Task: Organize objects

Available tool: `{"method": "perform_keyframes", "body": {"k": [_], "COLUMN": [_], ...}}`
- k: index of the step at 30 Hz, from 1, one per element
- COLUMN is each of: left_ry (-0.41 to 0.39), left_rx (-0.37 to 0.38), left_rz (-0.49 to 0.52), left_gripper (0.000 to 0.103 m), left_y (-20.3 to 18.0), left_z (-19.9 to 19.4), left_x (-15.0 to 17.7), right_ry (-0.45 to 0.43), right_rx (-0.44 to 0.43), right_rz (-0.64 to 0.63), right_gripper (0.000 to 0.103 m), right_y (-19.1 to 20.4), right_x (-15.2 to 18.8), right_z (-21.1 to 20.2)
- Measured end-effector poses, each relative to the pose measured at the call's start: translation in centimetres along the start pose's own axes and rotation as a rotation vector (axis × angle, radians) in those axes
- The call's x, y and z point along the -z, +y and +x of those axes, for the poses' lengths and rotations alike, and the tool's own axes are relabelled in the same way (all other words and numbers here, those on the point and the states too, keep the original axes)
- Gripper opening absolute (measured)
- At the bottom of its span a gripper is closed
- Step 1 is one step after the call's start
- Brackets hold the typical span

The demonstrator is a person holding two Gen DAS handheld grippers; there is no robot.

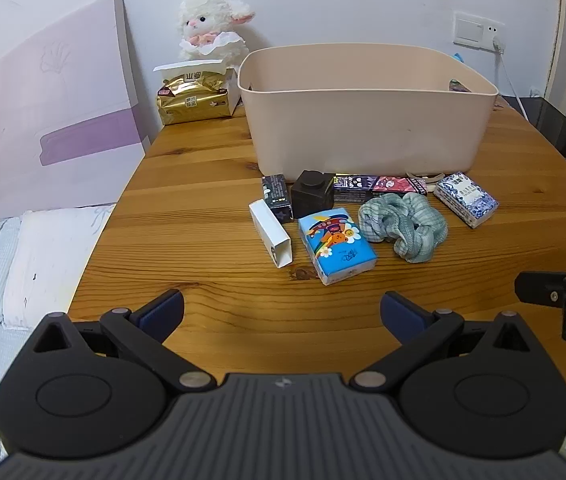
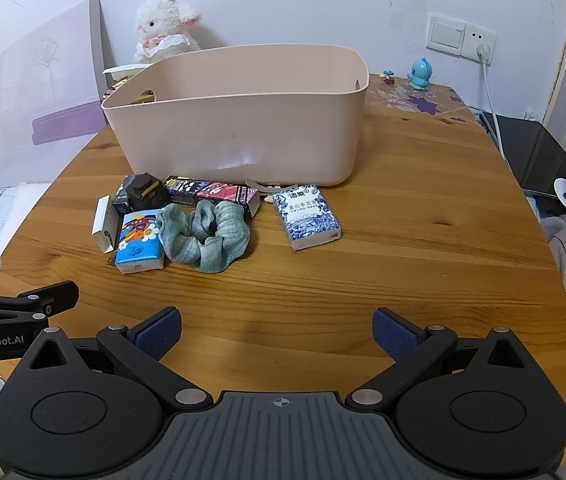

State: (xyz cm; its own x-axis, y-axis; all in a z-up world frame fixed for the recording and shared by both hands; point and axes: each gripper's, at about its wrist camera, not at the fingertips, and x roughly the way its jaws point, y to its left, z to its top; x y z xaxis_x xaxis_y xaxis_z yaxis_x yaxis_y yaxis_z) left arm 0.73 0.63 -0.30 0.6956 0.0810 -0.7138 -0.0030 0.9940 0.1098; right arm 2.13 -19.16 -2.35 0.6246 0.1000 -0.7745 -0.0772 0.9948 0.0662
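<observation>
**Sorting barely begun: everything sits outside the bin**

Both grippers hang over the near side of the wooden table (image 1: 203,184), jaws spread wide and holding nothing. The left gripper (image 1: 282,310) faces the clutter, which lies ahead of its jaws and slightly to their right. Going left to right there: a white box (image 1: 271,232) touching a dark box (image 1: 277,196), a black cube (image 1: 313,199), a blue tissue pack (image 1: 337,248) nearest the jaws, a long printed carton (image 1: 379,186) against the bin, a green scrunchie (image 1: 403,226), and a blue-and-white patterned pack (image 1: 466,199). Beyond them stands the beige bin (image 1: 367,128); I cannot see its floor from here.

The right gripper (image 2: 277,330) sees the same pile ahead and to the left of its jaws, with the patterned pack closest to its line. By my reckoning nearly the whole job is left.
</observation>
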Motion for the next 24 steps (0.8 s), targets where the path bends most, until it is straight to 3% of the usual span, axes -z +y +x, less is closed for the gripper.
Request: {"method": "perform_keyframes", "body": {"k": [14, 24], "left_ry": [0.017, 0.015], "left_rx": [0.006, -0.043], "left_rz": [-0.038, -0.053], "left_gripper": [0.103, 0.103], "left_y": [1.2, 2.4], "left_z": [1.4, 3.7], "left_x": [-0.6, -1.7], "right_ry": [-0.024, -0.024], "right_rx": [0.016, 0.049], "right_rz": [0.0, -0.001], "right_gripper": [0.103, 0.103], "right_y": [-0.4, -1.2], "right_x": [-1.1, -2.3], "right_z": [1.4, 3.5]}}
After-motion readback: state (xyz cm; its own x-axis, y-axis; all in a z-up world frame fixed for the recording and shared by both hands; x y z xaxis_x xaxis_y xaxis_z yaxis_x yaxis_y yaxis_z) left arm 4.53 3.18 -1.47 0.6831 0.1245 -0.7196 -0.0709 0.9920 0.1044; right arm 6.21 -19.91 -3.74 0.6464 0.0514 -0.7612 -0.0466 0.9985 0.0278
